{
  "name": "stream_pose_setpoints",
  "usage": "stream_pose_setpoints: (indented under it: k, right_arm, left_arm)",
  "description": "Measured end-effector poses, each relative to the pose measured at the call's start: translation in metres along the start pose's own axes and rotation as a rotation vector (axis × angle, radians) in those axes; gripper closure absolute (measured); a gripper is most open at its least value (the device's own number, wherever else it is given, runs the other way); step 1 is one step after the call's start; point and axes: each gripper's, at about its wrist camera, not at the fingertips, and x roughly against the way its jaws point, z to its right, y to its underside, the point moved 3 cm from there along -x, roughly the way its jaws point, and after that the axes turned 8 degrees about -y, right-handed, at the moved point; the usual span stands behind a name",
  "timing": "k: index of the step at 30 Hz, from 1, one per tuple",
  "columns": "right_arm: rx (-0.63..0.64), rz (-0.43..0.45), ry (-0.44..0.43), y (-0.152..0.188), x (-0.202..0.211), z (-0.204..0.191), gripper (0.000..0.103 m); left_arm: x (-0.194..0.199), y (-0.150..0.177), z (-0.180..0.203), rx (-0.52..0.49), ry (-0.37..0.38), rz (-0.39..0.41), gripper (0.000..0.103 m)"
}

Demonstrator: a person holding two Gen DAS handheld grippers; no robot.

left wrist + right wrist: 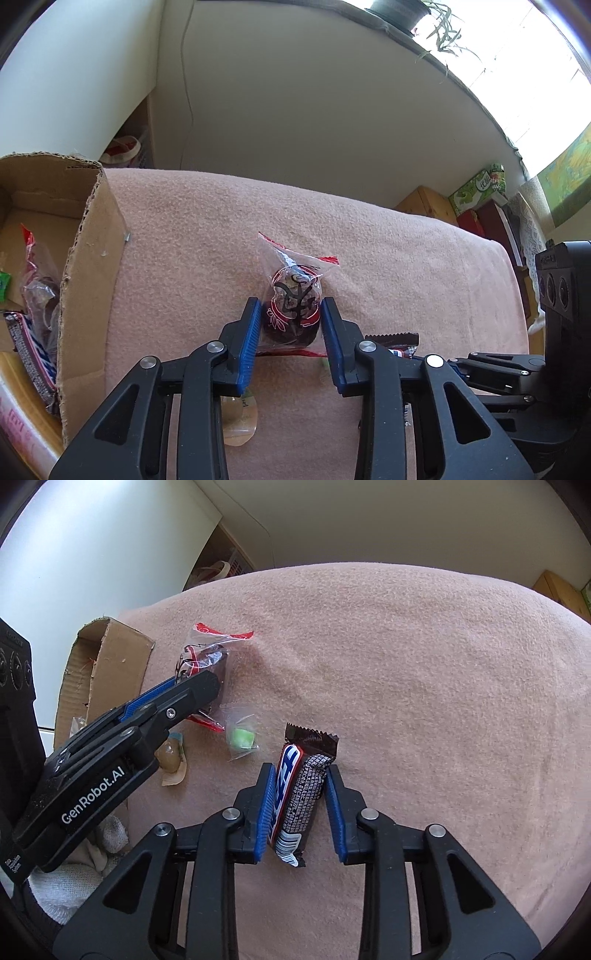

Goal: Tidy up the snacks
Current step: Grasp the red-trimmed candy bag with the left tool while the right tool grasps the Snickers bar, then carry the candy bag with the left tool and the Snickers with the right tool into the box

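left tongs [290, 321] pinch the date packet [293, 299] on the blanket [406, 266]; box [85, 258] at 9 o'clock. right tongs [299, 805] clamp the chocolate bar [295, 794], long axis 12–6.

Cardboard box [107, 664] left on blanket [406, 664], date packet [207, 653] beside it, candy [242, 736] between packet and chocolate bar [299, 794]

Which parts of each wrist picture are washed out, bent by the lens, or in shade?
Left wrist view: the window is blown out white, and the wall edge under it curves with the fisheye. Right wrist view: even soft light, the pink blanket bulges like a dome, and corners go dark.
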Motion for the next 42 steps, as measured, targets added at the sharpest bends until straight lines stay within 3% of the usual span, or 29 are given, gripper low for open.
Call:
stream_pose_setpoints:
  k: [10, 20, 31, 42]
  right_arm:
    - [-0.013, 0.039, -0.042, 0.014, 0.027, 0.019, 0.078]
    - [0.055, 0.089, -0.031, 0.023, 0.053, 0.01, 0.081]
    - [0.155, 0.144, -0.06, 0.014, 0.079, -0.025, 0.082]
    - [0.248, 0.172, -0.105, -0.002, 0.076, -0.087, 0.082]
  left_arm:
    - [0.033, 0.014, -0.008, 0.006, -0.009, 0.059, 0.072]
    - [0.063, 0.029, -0.017, 0.049, -0.022, 0.112, 0.072]
    - [0.1, 0.037, -0.038, 0.097, -0.054, 0.194, 0.072]
    - [0.123, 0.048, -0.075, 0.174, -0.106, 0.237, 0.072]
